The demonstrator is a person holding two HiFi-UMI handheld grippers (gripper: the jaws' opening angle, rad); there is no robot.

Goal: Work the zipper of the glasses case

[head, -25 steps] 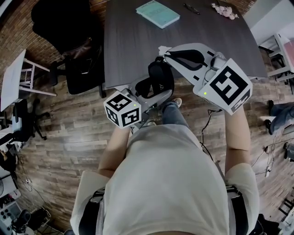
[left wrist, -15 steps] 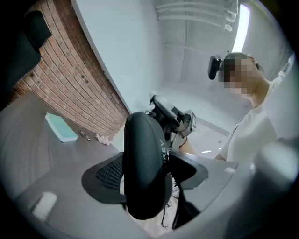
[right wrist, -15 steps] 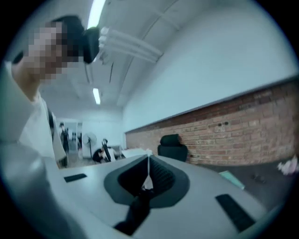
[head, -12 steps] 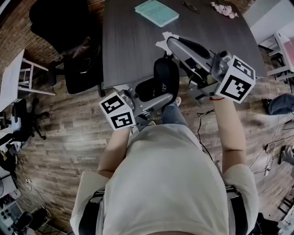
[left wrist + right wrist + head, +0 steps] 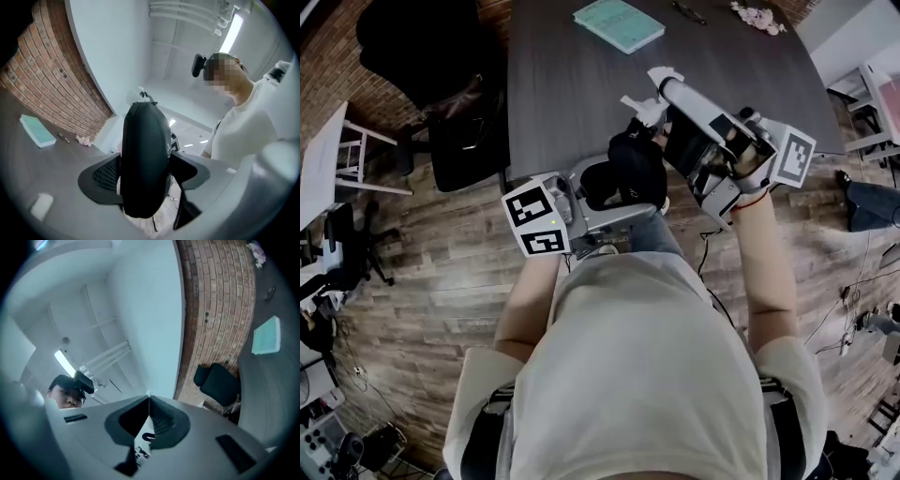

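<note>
My left gripper (image 5: pixel 617 192) holds the black glasses case (image 5: pixel 628 161) in the air over the table's near edge. The case (image 5: pixel 144 164) stands on end between the two pads, which press on its sides while the jaws are opening slightly. My right gripper (image 5: pixel 656 94) is shut, and its white tips sit just beyond the case's far end. In the left gripper view those tips (image 5: pixel 143 96) show at the top of the case. In the right gripper view the jaws (image 5: pixel 149 397) meet tip to tip. I cannot tell whether they pinch the zipper pull.
The dark table (image 5: pixel 562 84) carries a teal book (image 5: pixel 619 25), a pen (image 5: pixel 689 11) and pink flowers (image 5: pixel 757 17) at its far side. A black chair (image 5: pixel 441 112) stands to the left on the wood floor. A small white piece (image 5: pixel 42 206) lies on the table.
The right gripper has swung round, its marker cube moving out to the right, and its tips have come in over the case's far end. The left gripper and case shifted slightly.
</note>
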